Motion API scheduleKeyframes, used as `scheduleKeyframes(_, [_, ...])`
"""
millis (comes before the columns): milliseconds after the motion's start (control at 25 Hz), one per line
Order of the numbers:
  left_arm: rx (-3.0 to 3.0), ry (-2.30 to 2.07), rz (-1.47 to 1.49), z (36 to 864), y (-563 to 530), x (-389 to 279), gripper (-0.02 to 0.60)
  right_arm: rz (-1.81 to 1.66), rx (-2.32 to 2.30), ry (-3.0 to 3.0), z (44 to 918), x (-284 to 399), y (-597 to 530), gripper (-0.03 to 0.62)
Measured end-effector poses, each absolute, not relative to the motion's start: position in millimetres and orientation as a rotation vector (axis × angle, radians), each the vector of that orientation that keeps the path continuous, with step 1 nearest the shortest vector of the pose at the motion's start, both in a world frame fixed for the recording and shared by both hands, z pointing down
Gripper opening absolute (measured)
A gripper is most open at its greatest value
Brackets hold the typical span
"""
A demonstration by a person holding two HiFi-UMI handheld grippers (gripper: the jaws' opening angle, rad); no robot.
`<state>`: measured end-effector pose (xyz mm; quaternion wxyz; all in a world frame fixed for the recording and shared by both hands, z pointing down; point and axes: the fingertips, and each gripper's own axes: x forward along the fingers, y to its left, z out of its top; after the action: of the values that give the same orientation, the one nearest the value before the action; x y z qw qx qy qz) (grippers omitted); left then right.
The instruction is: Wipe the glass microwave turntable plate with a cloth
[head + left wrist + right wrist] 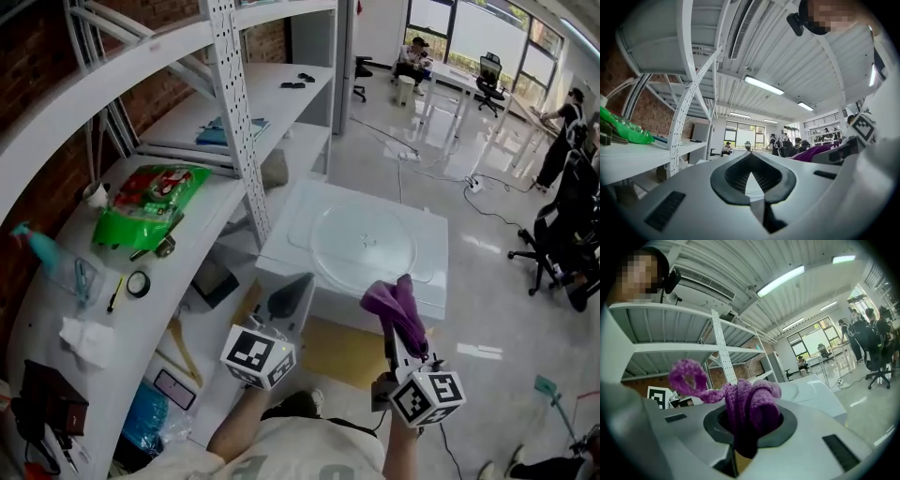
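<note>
The round glass turntable plate (361, 246) lies flat on top of a white microwave (281, 246), ahead of both grippers. My left gripper (300, 284) hovers just short of the microwave's near left corner; in the left gripper view its jaws (751, 157) meet at the tips with nothing between them. My right gripper (400, 305) is shut on a purple cloth (397, 309) near the plate's near edge. The cloth (750, 404) bulges out of the jaws in the right gripper view, one loop sticking out to the left. It also shows as a purple cloth (816, 152) in the left gripper view.
A white shelf unit (239, 122) stands to the left, carrying a green bag (150, 206), a tape roll (138, 283), a spray bottle (42, 248) and crumpled paper (86, 339). Office chairs (562, 239), desks and seated people are at the far right.
</note>
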<state>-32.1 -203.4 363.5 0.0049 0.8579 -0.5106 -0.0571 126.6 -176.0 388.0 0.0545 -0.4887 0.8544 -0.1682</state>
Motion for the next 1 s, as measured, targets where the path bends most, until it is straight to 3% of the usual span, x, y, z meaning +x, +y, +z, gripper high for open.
scheduleKeyframes(560, [2.618, -1.607, -0.158, 365, -286, -69, 0.002, -0.358, -1.468, 2.697, 367, 81, -279, 0.058])
scheduleKeyframes(1000, [2.612, -1.534, -0.078, 383, -317, -57, 0.002, -0.4, -1.524, 2.939, 386, 22, -380, 0.058])
